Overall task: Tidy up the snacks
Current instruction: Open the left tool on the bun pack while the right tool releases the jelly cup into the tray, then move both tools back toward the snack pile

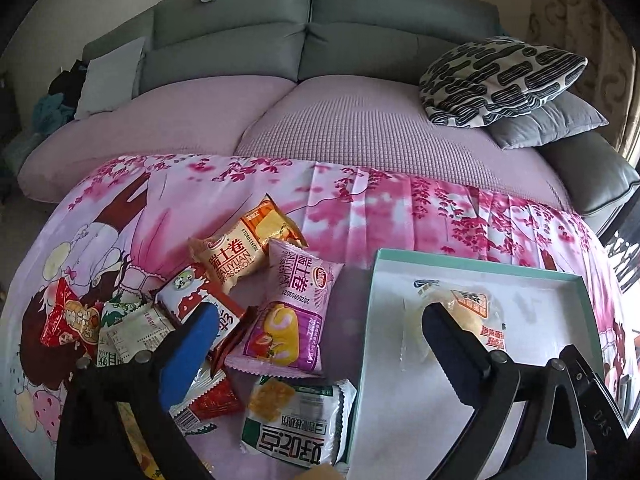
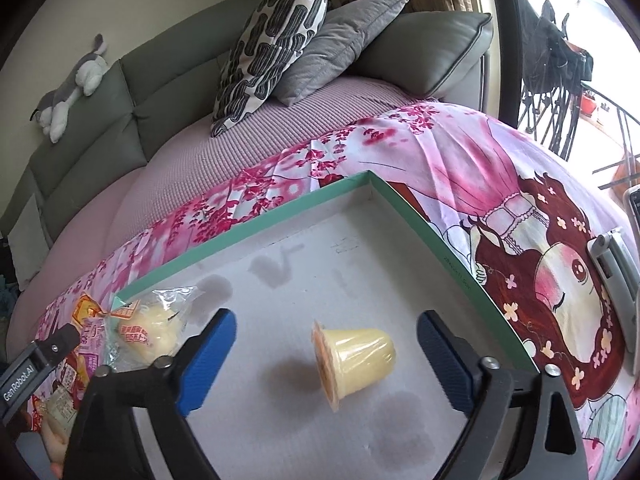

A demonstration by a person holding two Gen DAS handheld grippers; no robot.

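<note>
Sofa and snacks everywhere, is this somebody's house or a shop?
Most likely a home living room. There is a grey sofa with cushions, a stuffed toy lying on its back, and a cartoon-print cloth spread under the snacks.

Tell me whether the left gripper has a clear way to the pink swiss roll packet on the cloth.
Probably yes. The left gripper has its jaws open and empty, and the pink swiss roll packet lies uncovered on top of the pile between them.
</note>
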